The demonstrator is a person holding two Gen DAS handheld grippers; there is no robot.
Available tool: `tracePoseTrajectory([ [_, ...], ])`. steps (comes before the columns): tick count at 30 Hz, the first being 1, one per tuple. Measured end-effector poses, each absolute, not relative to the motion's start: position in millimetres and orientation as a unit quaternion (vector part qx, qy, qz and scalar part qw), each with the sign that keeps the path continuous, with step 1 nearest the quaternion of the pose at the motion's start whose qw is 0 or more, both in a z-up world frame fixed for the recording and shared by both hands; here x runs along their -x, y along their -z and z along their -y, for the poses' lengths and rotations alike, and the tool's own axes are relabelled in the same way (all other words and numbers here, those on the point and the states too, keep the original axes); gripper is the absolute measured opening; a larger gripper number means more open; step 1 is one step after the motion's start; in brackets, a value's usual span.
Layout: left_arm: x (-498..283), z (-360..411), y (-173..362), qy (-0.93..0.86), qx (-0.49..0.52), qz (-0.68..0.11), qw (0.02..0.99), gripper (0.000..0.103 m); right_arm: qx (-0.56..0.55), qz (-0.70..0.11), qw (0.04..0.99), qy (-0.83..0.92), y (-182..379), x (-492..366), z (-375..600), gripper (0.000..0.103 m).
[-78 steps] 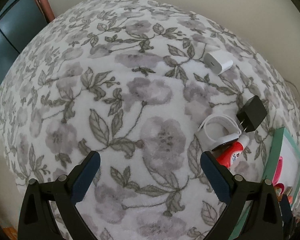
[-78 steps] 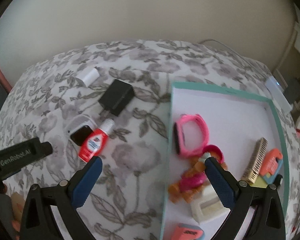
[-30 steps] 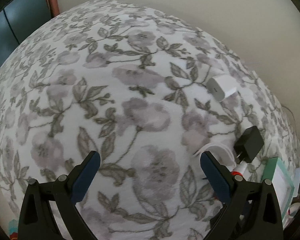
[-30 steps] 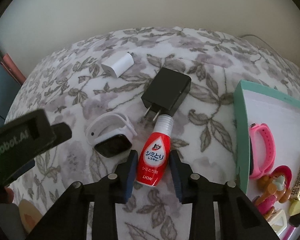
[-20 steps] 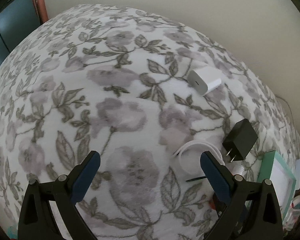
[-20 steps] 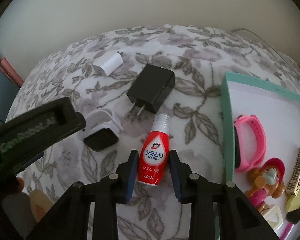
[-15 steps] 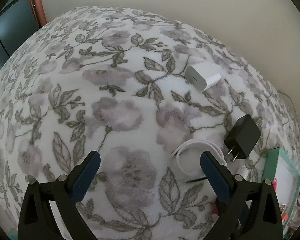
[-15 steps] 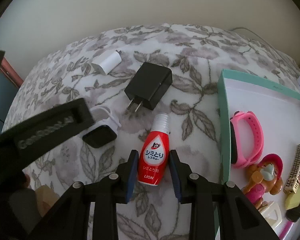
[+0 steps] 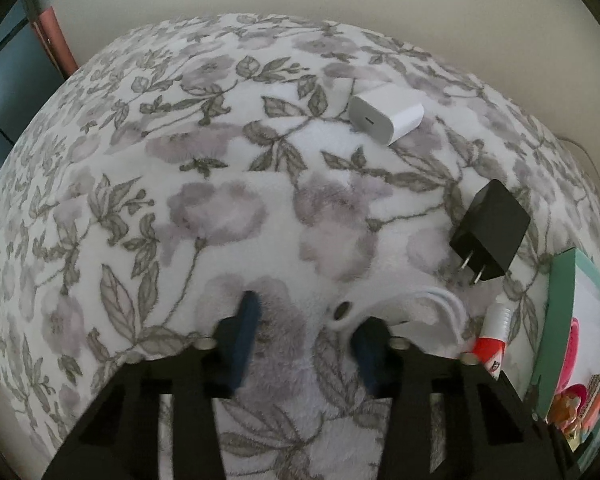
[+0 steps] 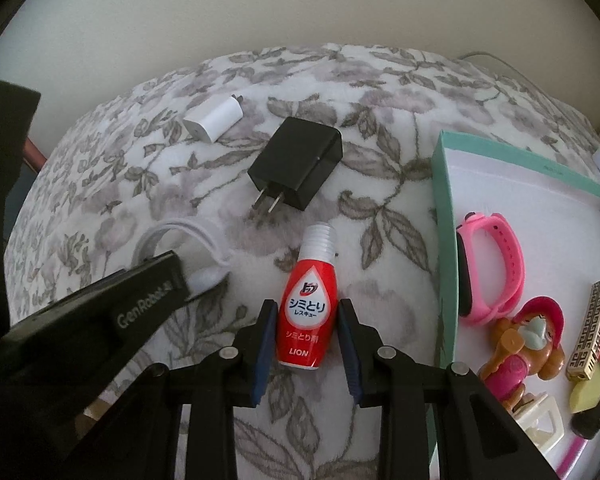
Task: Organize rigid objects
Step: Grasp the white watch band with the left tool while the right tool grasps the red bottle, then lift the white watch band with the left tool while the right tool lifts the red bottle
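Fingers of my right gripper [image 10: 306,334] are gripping the red bottle [image 10: 306,318] on the floral blanket [image 9: 228,216], near the black charger [image 10: 298,168]. I am closing my left gripper [image 9: 304,330] beside the white watch [image 9: 400,310], whose band tip is lying between the fingers without being pinched. At the right, the teal tray [image 10: 444,240] is holding a pink watch [image 10: 492,262].

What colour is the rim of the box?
Teal green rim of the white-lined box, best seen in the right wrist view.
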State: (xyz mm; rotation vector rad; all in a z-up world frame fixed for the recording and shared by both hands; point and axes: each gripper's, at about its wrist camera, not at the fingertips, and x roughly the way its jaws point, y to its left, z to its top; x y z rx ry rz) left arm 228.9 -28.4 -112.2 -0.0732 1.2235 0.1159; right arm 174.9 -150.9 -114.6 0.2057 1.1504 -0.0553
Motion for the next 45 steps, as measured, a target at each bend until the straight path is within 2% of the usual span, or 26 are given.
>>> tracePoseTrajectory([
  [4,-224,32,110,-0.055,0.019,-0.575,0.816,0.015,-0.101,-0.549,0.829,0.027,114,-172,152,0.031],
  [6,-220,33,107,-0.057,0.012,-0.574,0.816,0.012,-0.106,-0.552,0.826,0.026,114,-169,152,0.031],
  [23,-187,30,67,-0.041,0.028,-0.554,0.831,0.011,-0.161,-0.548,0.821,0.025,83,-133,166,0.03],
  [29,-170,33,45,-0.035,0.034,-0.532,0.846,0.011,-0.174,-0.534,0.827,0.026,65,-116,173,0.022],
  [38,-150,27,36,-0.033,0.052,-0.532,0.844,0.011,-0.19,-0.537,0.821,0.03,63,-99,182,0.022],
  [45,-139,37,26,-0.009,0.056,-0.521,0.852,0.011,-0.2,-0.504,0.839,0.052,40,-86,201,0.022],
])
